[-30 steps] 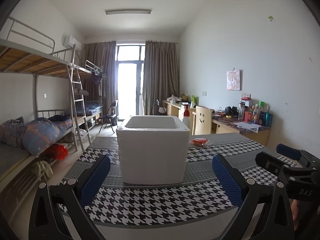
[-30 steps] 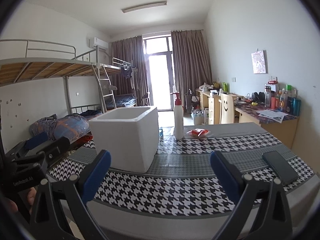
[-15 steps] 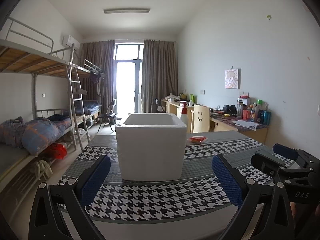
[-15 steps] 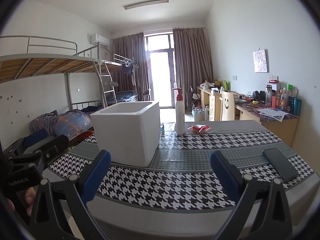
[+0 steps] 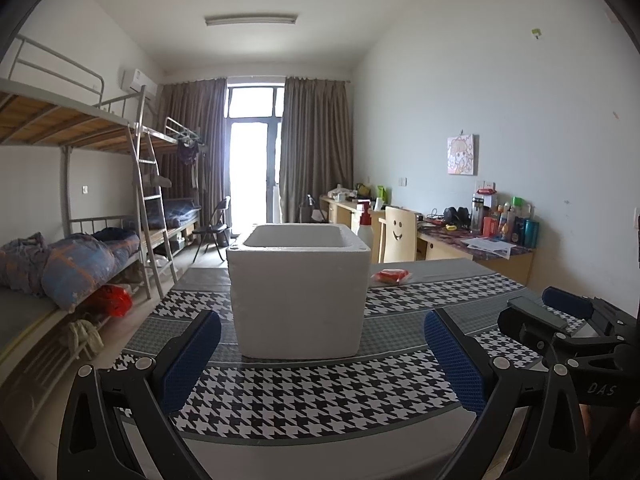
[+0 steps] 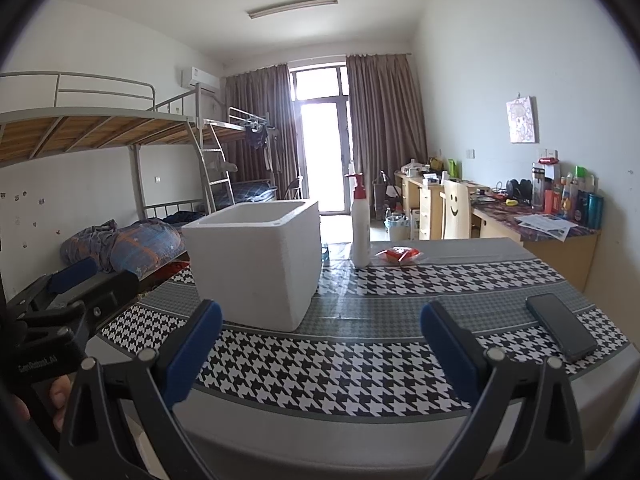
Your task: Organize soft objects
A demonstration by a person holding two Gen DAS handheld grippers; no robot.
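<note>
Both claws wait wide open and empty at the near edge of the desk point(image 6: 360, 364).

The left claw point(image 5: 322, 354) faces the white foam box point(image 5: 298, 292); the right claw point(image 6: 320, 350) is beside it. The small red packet point(image 6: 398, 255) lies far behind, near the pump bottle point(image 6: 360, 224). I judge no pickup is started; next needs a long reach.

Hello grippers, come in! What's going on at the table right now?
Left gripper open, empty. Right gripper open, empty. White foam box upright on table, red packet behind it. Pump bottle beside packet, phone at right.
</note>
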